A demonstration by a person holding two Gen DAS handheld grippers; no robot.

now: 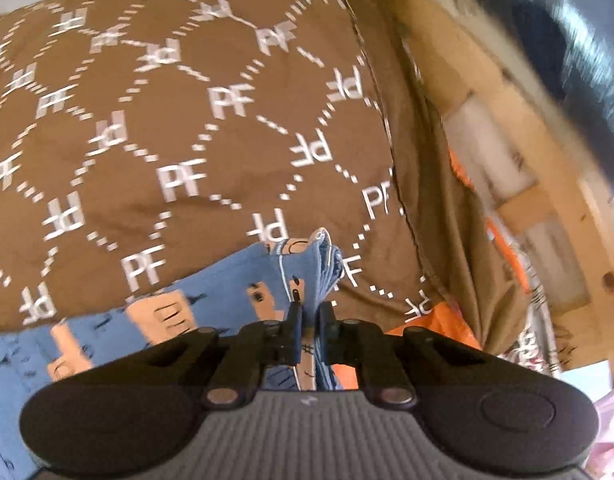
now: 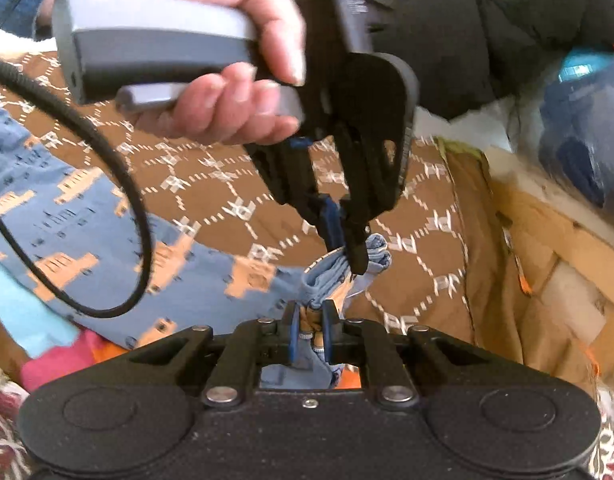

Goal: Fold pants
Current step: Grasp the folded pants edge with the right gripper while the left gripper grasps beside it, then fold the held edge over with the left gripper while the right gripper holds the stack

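Observation:
The pants are blue with peach block prints and lie across a brown bedspread with white "PF" marks. My left gripper is shut on a bunched hem of the pants, which sticks up between its fingers. In the right wrist view the pants stretch away to the left. My right gripper is shut on the same bunched end. The left gripper, held by a hand, pinches the cloth just beyond it from above.
The bedspread's edge drops off at the right over orange cloth and a wooden frame. A black cable loops at the left. Dark clothing and a blue bag lie at the far right.

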